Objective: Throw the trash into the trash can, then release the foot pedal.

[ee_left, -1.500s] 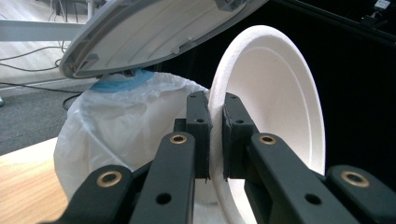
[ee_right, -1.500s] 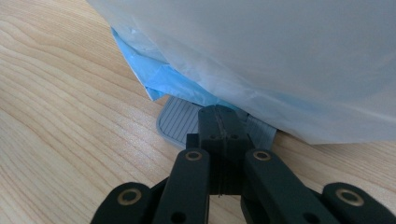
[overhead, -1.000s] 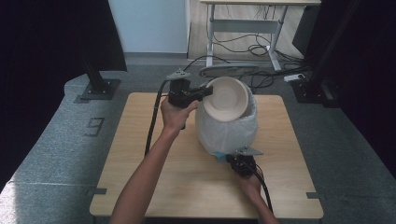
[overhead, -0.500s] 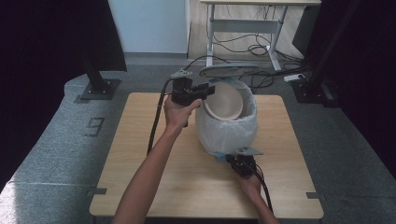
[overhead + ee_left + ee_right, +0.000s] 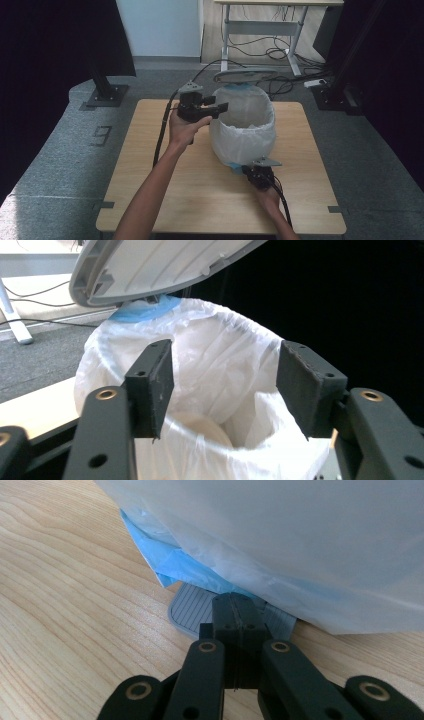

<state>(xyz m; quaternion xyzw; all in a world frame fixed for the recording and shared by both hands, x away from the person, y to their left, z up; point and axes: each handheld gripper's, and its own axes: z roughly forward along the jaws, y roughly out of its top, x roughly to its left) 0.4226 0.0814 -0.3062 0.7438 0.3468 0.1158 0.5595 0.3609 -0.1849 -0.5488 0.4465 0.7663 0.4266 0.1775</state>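
A pedal bin lined with a white bag [image 5: 243, 134] stands on the wooden table [image 5: 150, 165], its grey lid [image 5: 245, 75] raised at the back. My left gripper [image 5: 218, 109] hovers at the bin's left rim, and its jaws have just been opening with nothing between them. In the left gripper view the left gripper [image 5: 225, 375] looks down into the bag [image 5: 220, 355], where a white bowl [image 5: 202, 427] lies at the bottom. My right gripper [image 5: 256, 172] is shut, and in the right gripper view the right gripper [image 5: 239, 605] rests its tips on the grey ribbed pedal [image 5: 192, 611].
A blue inner bag [image 5: 170, 560] sticks out under the white one near the pedal. Black stands [image 5: 105, 92] and a desk frame [image 5: 260, 45] with cables sit on the floor beyond the table. Bare wood lies to the left and front of the bin.
The white bowl held over the bin's mouth by the left gripper has dropped into the bag. The left jaws have opened. The right gripper has not moved.
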